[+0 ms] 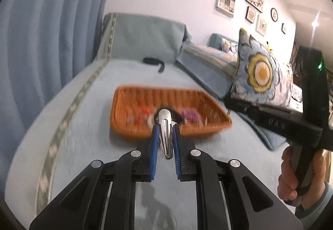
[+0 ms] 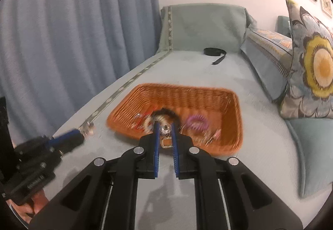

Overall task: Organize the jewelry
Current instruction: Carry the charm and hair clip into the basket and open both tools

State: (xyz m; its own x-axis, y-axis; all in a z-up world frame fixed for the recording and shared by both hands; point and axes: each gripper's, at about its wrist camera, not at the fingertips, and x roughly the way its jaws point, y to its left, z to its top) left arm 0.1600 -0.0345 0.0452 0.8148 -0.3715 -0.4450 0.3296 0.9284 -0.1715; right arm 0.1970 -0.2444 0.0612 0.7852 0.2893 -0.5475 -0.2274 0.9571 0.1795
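On the blue-grey bed cover [image 2: 208,76] sits an orange woven basket [image 2: 187,94], and both grippers face it from the near side; the left gripper [image 1: 165,132] is pinched on a silver hair clip [image 1: 165,134], whose long axis runs straight out along the fingers, its rounded end pointing at the basket's near wall; the right gripper [image 2: 165,132] is closed on a small clear-and-gold charm [image 2: 165,128] with a gold ring [image 2: 166,142] hanging below it between the blue pads [image 2: 157,138]. Inside the basket lie a purple coiled hair tie [image 2: 196,123], a dark fuzzy band [image 2: 164,112] and some blurred reddish pieces; motion blur hides finer detail. The basket lies directly ahead of each gripper, its near rim just beyond the held pieces; in the right wrist view the left gripper appears low at the left, back from the basket, so I judge the right hand the nearer. The coming move likely calls for a short forward carry over the near rim, then a release above the basket floor. A black strap [image 2: 214,52] lies well apart, near the headboard cushion [image 2: 204,26].
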